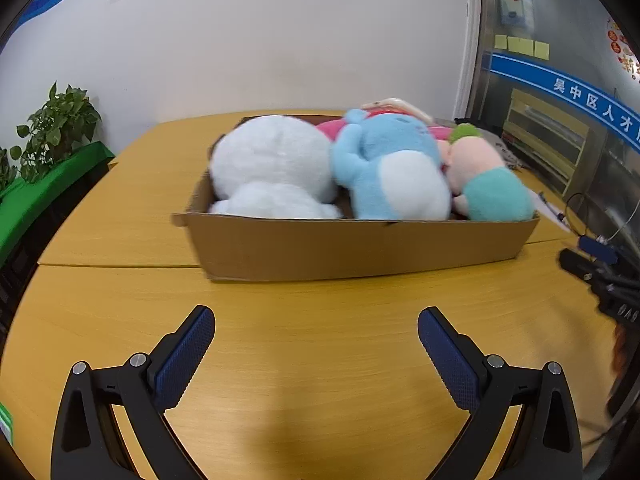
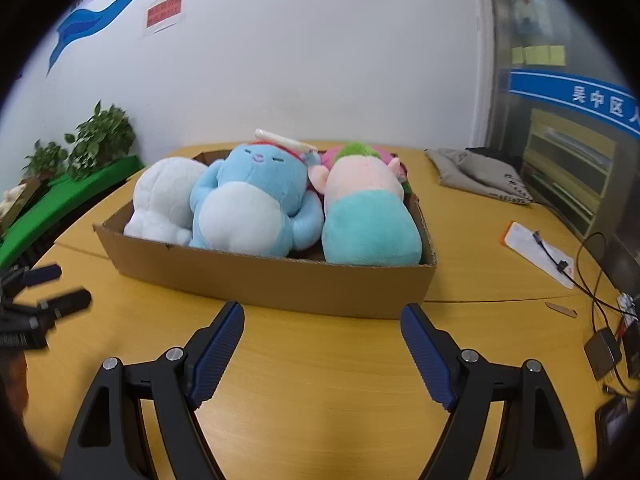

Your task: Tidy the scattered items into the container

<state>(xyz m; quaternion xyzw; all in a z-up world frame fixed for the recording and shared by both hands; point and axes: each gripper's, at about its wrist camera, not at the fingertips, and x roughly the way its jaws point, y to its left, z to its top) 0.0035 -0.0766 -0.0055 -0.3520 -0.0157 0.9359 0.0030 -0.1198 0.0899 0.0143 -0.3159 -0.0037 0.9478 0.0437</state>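
Yellow desk (image 2: pixel 320 380) against a white wall: cardboard box (image 2: pixel 280 284), holding the plush toys (image 2: pixel 252 204), lies ahead of both empty, open grippers, right gripper (image 2: pixel 322 322) nearer than left gripper (image 1: pixel 316 324).

An office: blue wall banner (image 2: pixel 572 98) with Chinese lettering, sticky notes (image 1: pixel 522 46), wooden desks (image 1: pixel 304 352) and potted plants (image 1: pixel 56 120).

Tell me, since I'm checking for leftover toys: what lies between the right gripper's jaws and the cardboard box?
Only bare wooden table, seen in the right wrist view. The right gripper is open and empty just short of the cardboard box.
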